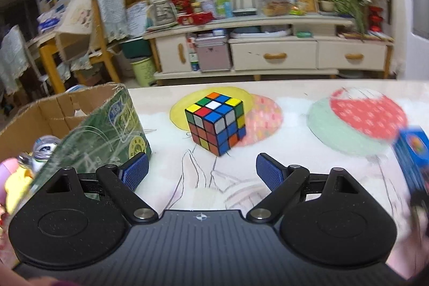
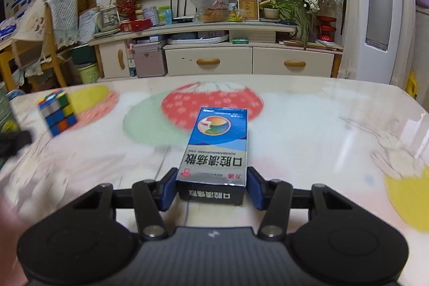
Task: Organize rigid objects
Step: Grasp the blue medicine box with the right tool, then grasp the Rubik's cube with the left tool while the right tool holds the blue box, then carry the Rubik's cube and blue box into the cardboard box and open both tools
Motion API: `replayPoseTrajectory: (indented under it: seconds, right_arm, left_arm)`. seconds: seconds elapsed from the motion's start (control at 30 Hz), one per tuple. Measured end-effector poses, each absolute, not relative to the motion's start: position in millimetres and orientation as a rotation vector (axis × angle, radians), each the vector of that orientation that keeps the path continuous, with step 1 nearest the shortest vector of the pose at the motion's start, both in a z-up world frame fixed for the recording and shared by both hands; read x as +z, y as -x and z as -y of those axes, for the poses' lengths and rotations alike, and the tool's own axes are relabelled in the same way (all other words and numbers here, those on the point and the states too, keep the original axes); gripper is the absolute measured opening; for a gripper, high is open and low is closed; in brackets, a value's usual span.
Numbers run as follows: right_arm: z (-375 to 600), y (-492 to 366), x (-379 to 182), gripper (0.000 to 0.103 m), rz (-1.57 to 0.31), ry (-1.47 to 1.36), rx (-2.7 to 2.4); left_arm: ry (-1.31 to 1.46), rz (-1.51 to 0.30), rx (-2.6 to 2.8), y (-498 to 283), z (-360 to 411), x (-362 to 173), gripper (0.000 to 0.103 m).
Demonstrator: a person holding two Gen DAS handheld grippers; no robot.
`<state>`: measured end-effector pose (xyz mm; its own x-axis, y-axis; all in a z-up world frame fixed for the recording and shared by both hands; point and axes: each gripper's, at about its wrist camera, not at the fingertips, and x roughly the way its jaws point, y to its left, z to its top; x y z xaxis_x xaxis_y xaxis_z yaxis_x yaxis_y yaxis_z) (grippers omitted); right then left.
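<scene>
A scrambled puzzle cube (image 1: 215,122) stands on the patterned table (image 1: 308,173), just beyond my left gripper (image 1: 201,162), which is open with nothing between its blue pads. The cube lies ahead of the gap, slightly right of centre. My right gripper (image 2: 211,174) is shut on the near end of a blue medicine box (image 2: 218,141), one pad against each long side. That blue box (image 1: 413,152) shows blurred at the right edge of the left wrist view. The cube (image 2: 57,111) appears far left in the right wrist view.
An open cardboard box (image 1: 107,122) with green printed sides stands at the table's left, against my left finger; bottles and soft items lie inside it. Beyond the table's far edge (image 2: 214,79) are a cream TV cabinet (image 2: 214,60) and cluttered chairs.
</scene>
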<state>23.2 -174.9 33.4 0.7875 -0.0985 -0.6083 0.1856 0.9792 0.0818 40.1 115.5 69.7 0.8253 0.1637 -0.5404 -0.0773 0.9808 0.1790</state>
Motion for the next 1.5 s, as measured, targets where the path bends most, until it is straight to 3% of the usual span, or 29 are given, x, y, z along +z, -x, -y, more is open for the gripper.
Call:
replayPoseTrajectory:
  seconds: [0.27,0.63,0.83,0.87,0.9,0.97,1.13,1.2,1.5]
  right_arm:
    - [174,-12,34,0.055,-0.645,-0.155,-0.133]
    - [168,-32,28,0.091,-0.672,-0.125,-0.085]
    - [173,-38,28,0.094,-0.672,-0.141,-0.09]
    - [173,-38,28,0.094,-0.671,-0.143,-0.09]
    - [173,-38,28,0.094,-0.669,-0.145,-0.091]
    - [174,-38,28,0.09,-0.667,-0.14,-0.097]
    - [174,-41,29,0.06,-0.659,-0.1,-0.119]
    - [174,-41,30,0.054,-0.658,-0.091,-0.122]
    - [179,-40,30,0.05,-0.649,-0.119,-0.107]
  left_arm:
    - [-0.092,-0.582,0.215,-93,-113,44,0.103]
    - [-0.081,-0.588,0.156,-138,-119,45,0.103]
    - [-0.115,-0.639,0.147,-154,-113,44,0.103]
    - [-0.118,-0.654,0.137,-156,-112,43,0.099]
    - [-0.118,-0.656,0.13,-158,-112,42,0.092]
    - [-0.131,-0.646,0.129,-156,-110,42,0.091]
    - [-0.178,-0.635,0.118,-147,-106,40,0.09]
    - [-0.186,-0.632,0.11,-139,-104,39,0.09]
    - [-0.193,-0.636,0.081,-83,-108,37,0.09]
